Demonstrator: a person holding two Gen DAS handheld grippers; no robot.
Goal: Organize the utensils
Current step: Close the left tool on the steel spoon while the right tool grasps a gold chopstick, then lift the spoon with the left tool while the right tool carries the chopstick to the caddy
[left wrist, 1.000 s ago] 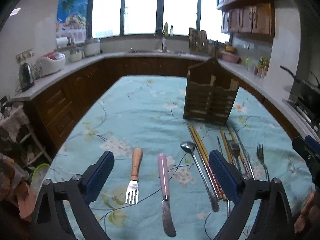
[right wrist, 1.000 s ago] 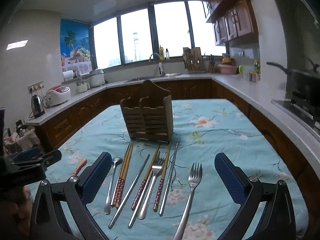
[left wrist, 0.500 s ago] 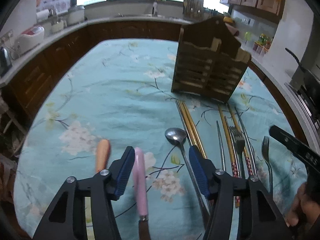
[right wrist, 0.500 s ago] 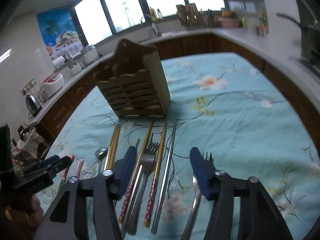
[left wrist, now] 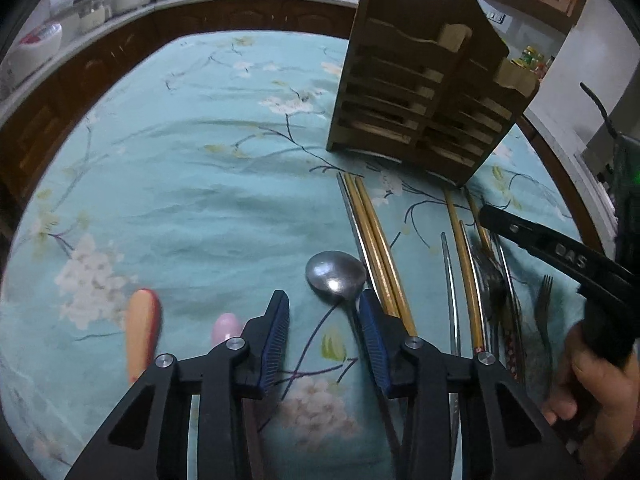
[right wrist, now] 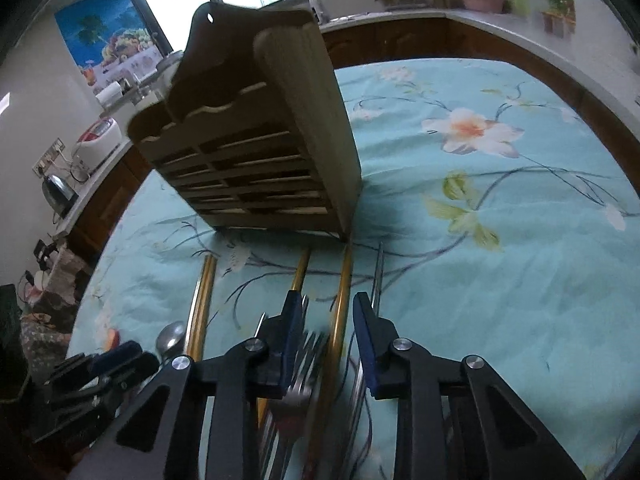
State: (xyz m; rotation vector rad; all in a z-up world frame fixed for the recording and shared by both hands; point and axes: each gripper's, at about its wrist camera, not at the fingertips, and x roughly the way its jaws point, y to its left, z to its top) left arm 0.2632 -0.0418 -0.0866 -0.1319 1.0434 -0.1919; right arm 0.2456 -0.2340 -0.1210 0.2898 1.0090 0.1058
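A wooden utensil holder [left wrist: 428, 92] stands on the floral tablecloth; it also shows in the right wrist view [right wrist: 256, 144]. Utensils lie in a row in front of it. My left gripper [left wrist: 324, 320] is partly open, low over the cloth, its jaws straddling the handle of a steel spoon [left wrist: 336, 274]. A pink-handled knife [left wrist: 226, 328] and a wooden-handled fork [left wrist: 142, 332] lie to its left. My right gripper [right wrist: 326, 320] is partly open, its jaws around a gold chopstick [right wrist: 340, 312] and a blurred fork [right wrist: 304, 364].
Gold chopsticks [left wrist: 376, 240], a steel chopstick [left wrist: 450, 280] and another fork [left wrist: 544, 312] lie between the grippers. The right gripper's body [left wrist: 560, 248] reaches in from the right in the left wrist view. Kitchen counters ring the table [right wrist: 500, 240].
Both grippers have dropped toward the table and moved forward, and both have narrowed from wide open to partly open. The left one shifted right from over the knife to the spoon.
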